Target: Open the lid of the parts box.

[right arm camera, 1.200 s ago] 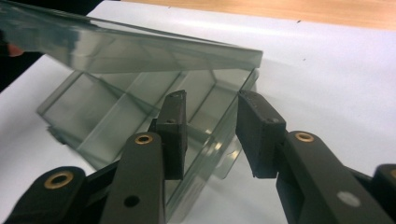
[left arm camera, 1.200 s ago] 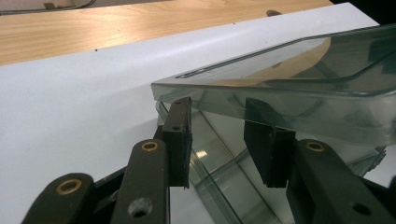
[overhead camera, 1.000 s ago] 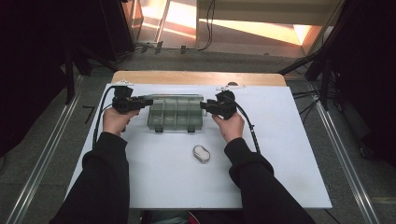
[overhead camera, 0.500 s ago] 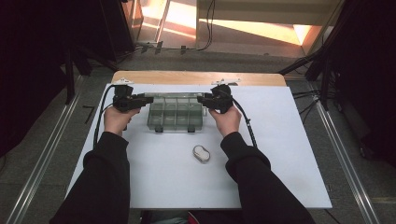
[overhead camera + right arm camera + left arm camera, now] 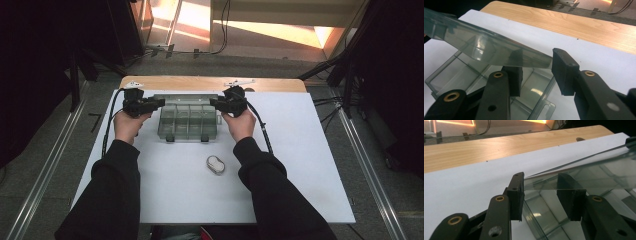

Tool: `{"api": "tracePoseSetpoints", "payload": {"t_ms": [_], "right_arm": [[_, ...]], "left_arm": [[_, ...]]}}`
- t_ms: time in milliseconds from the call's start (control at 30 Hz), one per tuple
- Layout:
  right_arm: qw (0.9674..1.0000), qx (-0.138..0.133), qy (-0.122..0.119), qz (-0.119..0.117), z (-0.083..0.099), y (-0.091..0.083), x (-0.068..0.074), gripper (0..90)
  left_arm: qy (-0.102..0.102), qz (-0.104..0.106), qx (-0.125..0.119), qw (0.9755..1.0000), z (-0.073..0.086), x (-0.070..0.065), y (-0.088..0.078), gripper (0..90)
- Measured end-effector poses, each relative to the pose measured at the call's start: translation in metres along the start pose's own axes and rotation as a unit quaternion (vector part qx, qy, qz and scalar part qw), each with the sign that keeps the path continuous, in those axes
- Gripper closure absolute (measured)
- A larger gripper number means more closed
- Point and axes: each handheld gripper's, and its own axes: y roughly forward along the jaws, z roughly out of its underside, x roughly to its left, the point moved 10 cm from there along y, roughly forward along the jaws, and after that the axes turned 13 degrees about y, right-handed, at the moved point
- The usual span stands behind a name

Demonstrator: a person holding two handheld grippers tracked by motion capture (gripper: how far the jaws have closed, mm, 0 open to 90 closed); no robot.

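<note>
Organizer box [image 5: 187,121]: clear, divided into compartments, resting on the white counter [image 5: 300,165] close to its far wooden edge.
Lid [image 5: 486,48]: hinged on the far side of the box, now tilted up off the box front; a second ago it lay flat and shut.
Left gripper [image 5: 159,103]: at the box's left end, jaws straddling the lid's left edge; one pad [image 5: 516,192] outside it, the other seen through the plastic. Jaws partly apart; whether the pads press on the lid cannot be told.
Right gripper [image 5: 214,103]: at the box's right end, jaws partly apart with the lid's right edge between them; grip likewise not clear.
Change: the right gripper has come in from the box's right end and risen slightly, and the lid's front has come up with it.
Meaning: opening appears under way; the lid likely has to swing farther back.
White oval object [image 5: 215,164]: nearer the person than the box, untouched.
</note>
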Motion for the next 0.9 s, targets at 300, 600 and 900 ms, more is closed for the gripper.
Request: {"api": "tracePoseSetpoints", "payload": {"t_ms": [300,600,900], "right_arm": [[0.9999,-0.015,0.008,0.001,-0.007,0.005,-0.003,56.5],[0.9989,-0.047,0.006,0.002,-0.014,0.012,-0.005,53.0],[0.9988,-0.046,0.001,0.014,-0.017,0.022,-0.007,53.9]], "left_arm": [[0.0,-0.014,-0.011,0.9998,-0.007,0.003,0.004,57.7],[0.0,-0.034,-0.026,0.9991,-0.012,0.007,0.009,55.5],[0.006,-0.042,-0.025,0.9988,-0.013,0.008,0.018,55.8]]}}
